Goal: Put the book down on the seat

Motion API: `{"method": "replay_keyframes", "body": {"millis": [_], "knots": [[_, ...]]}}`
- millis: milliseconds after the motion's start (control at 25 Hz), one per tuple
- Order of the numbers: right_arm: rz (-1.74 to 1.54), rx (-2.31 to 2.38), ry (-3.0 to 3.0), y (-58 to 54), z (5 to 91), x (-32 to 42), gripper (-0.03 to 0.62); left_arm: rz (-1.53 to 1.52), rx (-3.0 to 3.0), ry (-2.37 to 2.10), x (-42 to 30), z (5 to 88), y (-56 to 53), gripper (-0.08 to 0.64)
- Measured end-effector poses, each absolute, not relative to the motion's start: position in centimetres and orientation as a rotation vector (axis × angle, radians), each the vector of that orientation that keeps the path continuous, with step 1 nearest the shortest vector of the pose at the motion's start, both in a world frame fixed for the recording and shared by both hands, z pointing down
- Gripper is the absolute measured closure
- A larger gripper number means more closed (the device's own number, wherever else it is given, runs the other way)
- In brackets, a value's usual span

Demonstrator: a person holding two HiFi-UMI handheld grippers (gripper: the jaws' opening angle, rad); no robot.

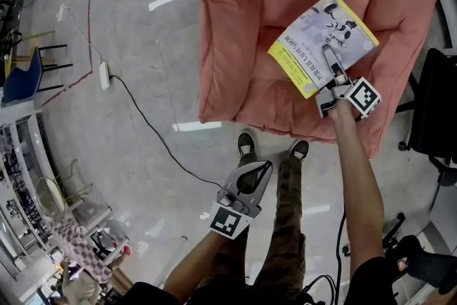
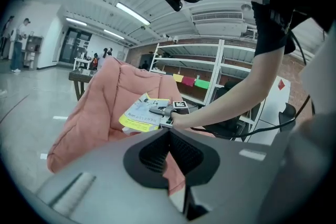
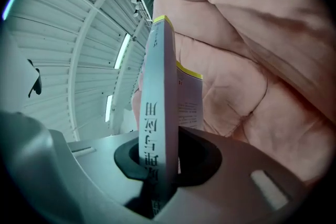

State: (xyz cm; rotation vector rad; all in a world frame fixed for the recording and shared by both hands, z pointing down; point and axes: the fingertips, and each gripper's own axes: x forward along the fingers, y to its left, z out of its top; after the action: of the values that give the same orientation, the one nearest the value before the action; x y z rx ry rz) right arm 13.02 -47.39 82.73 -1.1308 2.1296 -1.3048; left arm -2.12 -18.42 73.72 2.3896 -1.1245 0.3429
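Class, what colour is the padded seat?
Salmon pink; the seat shows best in the head view.
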Motion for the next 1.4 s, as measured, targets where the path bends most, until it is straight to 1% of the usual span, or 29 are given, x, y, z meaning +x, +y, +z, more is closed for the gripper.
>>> {"method": "replay_keyframes", "body": {"millis": [200,680,880,960,1040,1280,1400], "knots": [[-1.532,-1.263,1.891,-47.7,88.2,14.4,0.508,0.333,2.381,-1.162,-2.2,74.2,-19.1,0.56],[-1.583,-1.303,1.864,-49.5,93.7,14.6,0.505,0.352,2.374,-1.181,-2.3,75.8,-19.2,0.56],[-1.68,-1.538,1.779,-48.7,97.5,16.6,0.494,0.327,2.361,-1.192,-3.0,75.8,-20.1,0.56],[-1.706,-1.589,1.767,-47.5,99.0,17.1,0.443,0.312,2.362,-1.187,-3.1,76.1,-19.6,0.56],[-1.71,-1.57,1.774,-46.5,99.5,16.8,0.441,0.328,2.376,-1.169,-3.0,76.6,-18.7,0.56],[-1.742,-1.595,1.786,-46.9,97.8,16.1,0.306,0.265,2.384,-1.178,-2.9,74.2,-20.5,0.56],[-1.782,-1.672,1.745,-45.3,98.3,16.9,0.288,0.278,2.405,-1.166,-2.7,73.7,-20.1,0.56]]}}
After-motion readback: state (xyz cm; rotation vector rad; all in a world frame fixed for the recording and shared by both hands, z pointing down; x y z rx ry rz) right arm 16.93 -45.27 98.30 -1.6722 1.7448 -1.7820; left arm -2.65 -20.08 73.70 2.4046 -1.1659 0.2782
